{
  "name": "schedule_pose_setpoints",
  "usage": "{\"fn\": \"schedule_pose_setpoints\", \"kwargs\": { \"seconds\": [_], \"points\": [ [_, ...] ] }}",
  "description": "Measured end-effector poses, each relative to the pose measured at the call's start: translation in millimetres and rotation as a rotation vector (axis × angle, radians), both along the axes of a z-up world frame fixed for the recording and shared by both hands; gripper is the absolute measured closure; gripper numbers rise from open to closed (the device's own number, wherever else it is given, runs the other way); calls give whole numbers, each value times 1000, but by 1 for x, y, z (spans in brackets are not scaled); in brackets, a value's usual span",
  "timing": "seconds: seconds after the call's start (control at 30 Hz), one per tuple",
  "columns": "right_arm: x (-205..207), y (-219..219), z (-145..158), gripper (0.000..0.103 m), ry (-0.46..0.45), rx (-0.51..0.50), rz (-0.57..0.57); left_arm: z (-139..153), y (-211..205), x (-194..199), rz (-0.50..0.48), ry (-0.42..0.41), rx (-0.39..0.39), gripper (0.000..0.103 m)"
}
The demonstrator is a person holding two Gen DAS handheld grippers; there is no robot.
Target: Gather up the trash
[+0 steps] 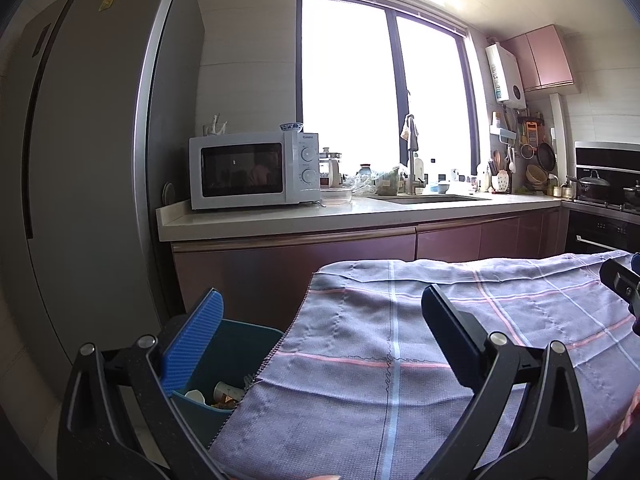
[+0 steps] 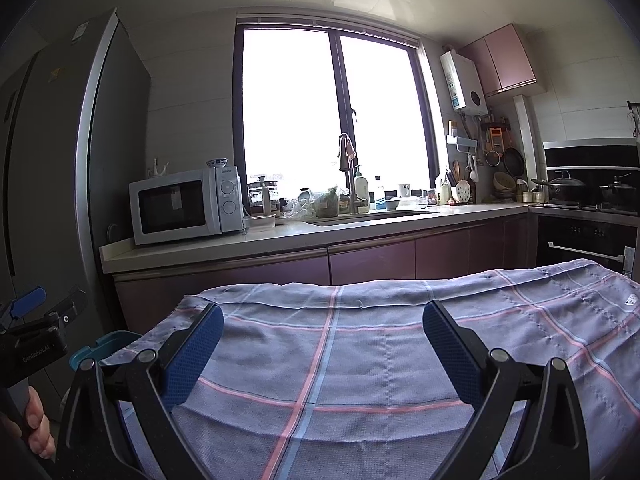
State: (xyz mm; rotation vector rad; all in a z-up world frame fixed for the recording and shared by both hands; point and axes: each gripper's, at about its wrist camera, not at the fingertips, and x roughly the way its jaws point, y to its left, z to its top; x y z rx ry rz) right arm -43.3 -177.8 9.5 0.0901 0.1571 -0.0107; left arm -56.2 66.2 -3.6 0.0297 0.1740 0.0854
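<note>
A teal trash bin (image 1: 240, 344) stands at the left edge of a table covered by a purple plaid cloth (image 1: 392, 320). Crumpled paper cups and scraps (image 1: 224, 394) lie inside it. My left gripper (image 1: 320, 312) is open and empty, held over the cloth's left edge with its left finger over the bin. My right gripper (image 2: 322, 320) is open and empty above the middle of the cloth (image 2: 360, 360). The bin's rim (image 2: 96, 350) shows at the left in the right wrist view, under the left gripper's body (image 2: 36, 336).
A tall grey fridge (image 1: 80, 160) stands left of the bin. Behind the table runs a counter (image 1: 320, 216) with a white microwave (image 1: 252, 170), a sink and jars under a bright window. An oven and stove (image 2: 588, 216) with pots are at the right.
</note>
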Motion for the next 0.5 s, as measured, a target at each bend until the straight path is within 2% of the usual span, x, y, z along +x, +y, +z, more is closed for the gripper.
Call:
{"fn": "schedule_pose_setpoints", "kwargs": {
  "seconds": [0.17, 0.27, 0.37, 0.5],
  "points": [
    [2, -6, -1, 7, 3, 6, -3, 0, -7, 8, -46, 35, -2, 6],
    [6, -14, -1, 7, 19, 12, -5, -1, -14, 18, -88, 86, -15, 6],
    [12, -26, -2, 7, 46, -2, -15, -3, -21, 42, -132, 182, -46, 6],
    [29, -54, 0, 7, 127, -29, -21, -12, -34, 95, -170, 368, -60, 6]
  ]
}}
